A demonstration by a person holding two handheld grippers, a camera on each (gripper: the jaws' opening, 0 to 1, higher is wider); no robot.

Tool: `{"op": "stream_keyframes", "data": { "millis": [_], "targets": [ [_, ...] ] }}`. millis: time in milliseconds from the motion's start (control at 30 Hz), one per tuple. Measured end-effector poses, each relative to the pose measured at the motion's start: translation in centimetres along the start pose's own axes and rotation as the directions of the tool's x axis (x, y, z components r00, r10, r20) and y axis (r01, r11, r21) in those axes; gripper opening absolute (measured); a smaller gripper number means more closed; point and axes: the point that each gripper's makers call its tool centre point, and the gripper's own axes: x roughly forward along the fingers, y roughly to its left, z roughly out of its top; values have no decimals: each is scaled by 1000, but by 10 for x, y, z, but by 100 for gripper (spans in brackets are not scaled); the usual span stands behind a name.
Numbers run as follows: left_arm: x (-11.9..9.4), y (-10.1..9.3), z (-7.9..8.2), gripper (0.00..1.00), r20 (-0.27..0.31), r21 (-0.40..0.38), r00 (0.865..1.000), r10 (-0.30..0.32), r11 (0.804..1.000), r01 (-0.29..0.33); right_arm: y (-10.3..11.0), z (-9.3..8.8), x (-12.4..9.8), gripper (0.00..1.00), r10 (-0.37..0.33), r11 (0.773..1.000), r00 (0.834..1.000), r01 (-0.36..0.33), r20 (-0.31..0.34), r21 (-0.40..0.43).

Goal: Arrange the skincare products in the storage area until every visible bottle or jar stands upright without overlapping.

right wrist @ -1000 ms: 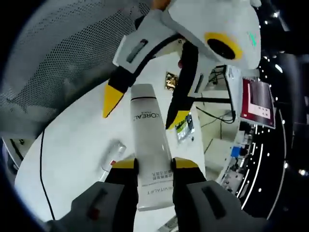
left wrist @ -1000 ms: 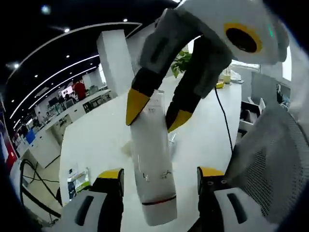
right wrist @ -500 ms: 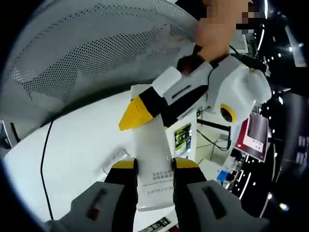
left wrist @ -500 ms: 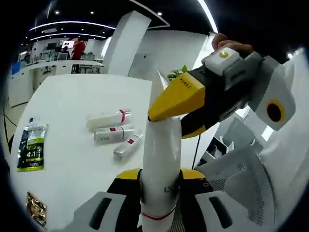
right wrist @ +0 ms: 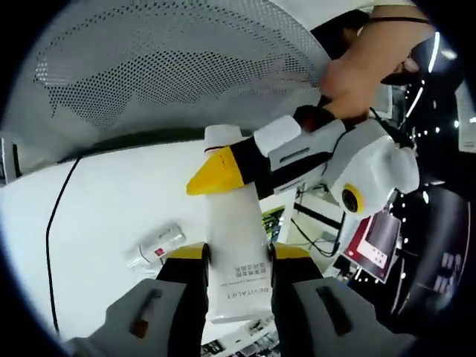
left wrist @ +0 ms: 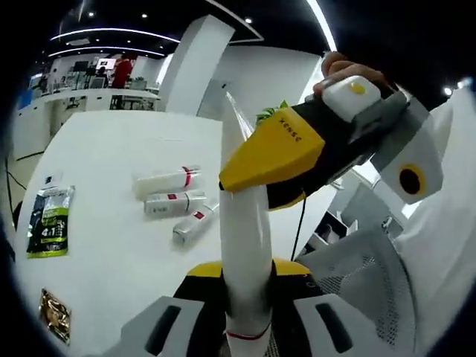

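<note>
Tube: a white skincare tube (left wrist: 244, 245) is held up in the air above the bench, gripped at both ends by the two grippers; in the right gripper view the same tube (right wrist: 234, 253) shows dark print on its flat end, and the word "REVITALIFT" can be read there.
Left gripper: left gripper (left wrist: 245, 269) has its jaws closed on the tube near the red-banded end; in the right gripper view it (right wrist: 223, 167) comes in from the right, its yellow tip lying across the tube near the cap, with a person's hand (right wrist: 364, 71) on its handle.
Right gripper: right gripper (right wrist: 236, 254) has its jaws pressed against both sides of the tube's wide printed end; in the left gripper view it (left wrist: 256, 178) crosses in front of the tube and hides its middle part.
Hidden parts: the tube's cap is cut off at the bottom of the left gripper view, and its lower edge is hard to make out behind the jaws.
Bench: a white bench (left wrist: 104, 141) lies below.
Other tubes: three small white tubes with red bands (left wrist: 175, 201) lie flat on the bench, close together; whether they touch cannot be told.
Packets: a green packet (left wrist: 46, 223) and a small gold packet (left wrist: 53, 316) lie near the bench edge, their print too small to read.
Chair: a white mesh chair back (right wrist: 171, 67) rises behind the bench.
</note>
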Motion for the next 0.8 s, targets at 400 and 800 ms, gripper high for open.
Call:
{"op": "stream_keyframes", "data": {
  "millis": [400, 800],
  "targets": [
    [-10, 2, 22, 18, 139, -160, 989, -49, 985, 71, -20, -16, -7, 43, -153, 962, 988, 157, -36, 224],
    [-16, 10, 37, 18, 231, -222, 972, -38, 971, 91, -15, -47, -44, 48, -355, 240, 922, 249, -155, 938]
  ]
}}
